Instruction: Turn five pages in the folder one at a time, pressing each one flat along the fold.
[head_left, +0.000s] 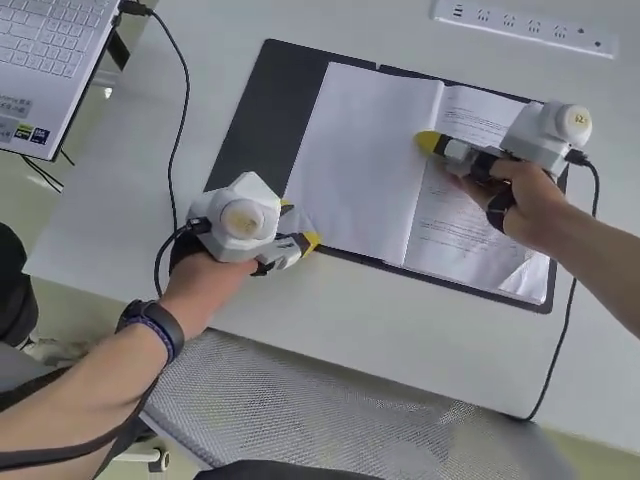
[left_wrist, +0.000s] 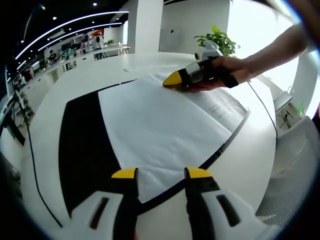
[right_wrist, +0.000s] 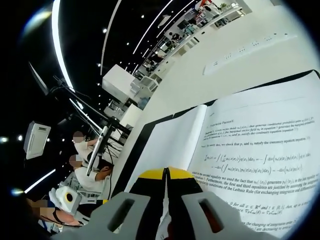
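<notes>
One or more sheets lie turned leftward in the open folder (head_left: 262, 110) on the table (head_left: 380, 330); how many of the five cannot be told. Right gripper (head_left: 430, 143): fingers together, tip pressed at the fold. Left gripper (head_left: 300, 245): fingers apart, at the turned page (head_left: 365, 160), near corner. Judged mid-task, pressing stage. Right gripper view resolves equations on the printed page (right_wrist: 260, 145), mere grey lines from the head view; left gripper view confirms its finger gap.

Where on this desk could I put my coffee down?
Bare table lies between the laptop and the folder, and along the near edge. The folder itself is crowded: left claw at its corner, right claw at the fold.
</notes>
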